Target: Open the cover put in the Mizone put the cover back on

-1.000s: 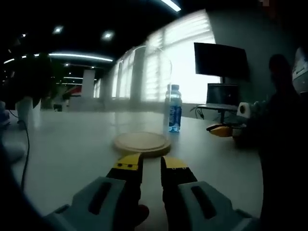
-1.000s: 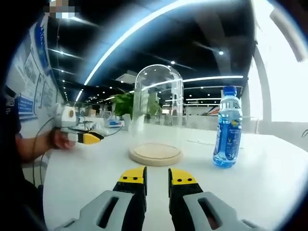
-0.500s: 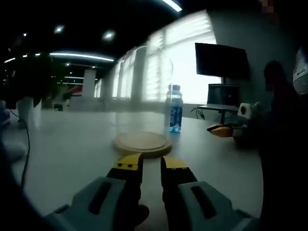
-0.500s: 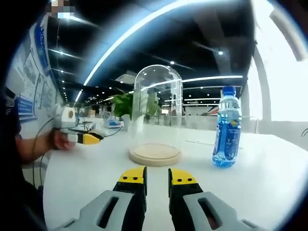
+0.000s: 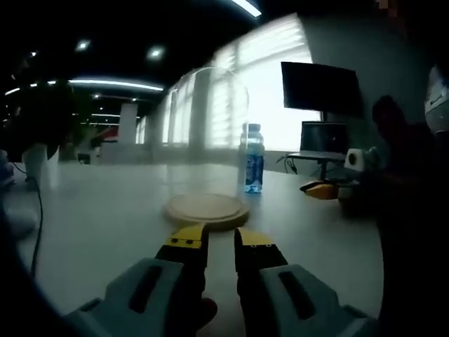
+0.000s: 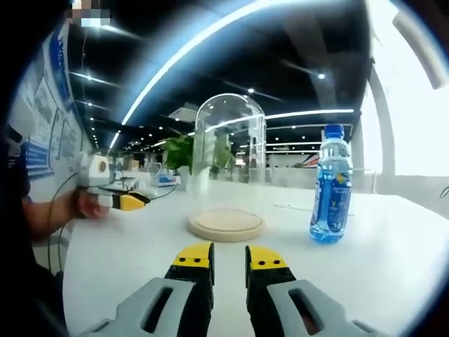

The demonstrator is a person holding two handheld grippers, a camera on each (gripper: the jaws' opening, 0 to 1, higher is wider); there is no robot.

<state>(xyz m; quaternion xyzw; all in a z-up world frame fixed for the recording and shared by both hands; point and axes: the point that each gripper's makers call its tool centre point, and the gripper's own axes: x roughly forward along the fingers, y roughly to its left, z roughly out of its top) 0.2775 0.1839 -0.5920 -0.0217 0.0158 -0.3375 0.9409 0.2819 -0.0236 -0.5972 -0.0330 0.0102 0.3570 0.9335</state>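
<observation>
A clear glass dome cover (image 6: 230,158) stands on a round wooden base (image 6: 224,225) in the middle of the white table (image 6: 393,260). The blue Mizone bottle (image 6: 332,186) stands upright to the right of it, apart from the base. In the left gripper view the dome (image 5: 208,130) and base (image 5: 207,208) lie straight ahead, with the bottle (image 5: 254,159) behind on the right. My left gripper (image 5: 221,242) hovers just short of the base, jaws close together and empty. My right gripper (image 6: 228,258) is low over the table before the base, also empty. Each gripper also appears in the other's view, the left gripper (image 6: 125,201) and the right gripper (image 5: 321,189).
A person's hand (image 6: 84,203) holds the left gripper at the table's left edge. A dark monitor (image 5: 321,88) and a laptop (image 5: 324,137) stand beyond the table. A cable (image 5: 35,210) runs along the left side. A plant (image 6: 181,151) is behind the dome.
</observation>
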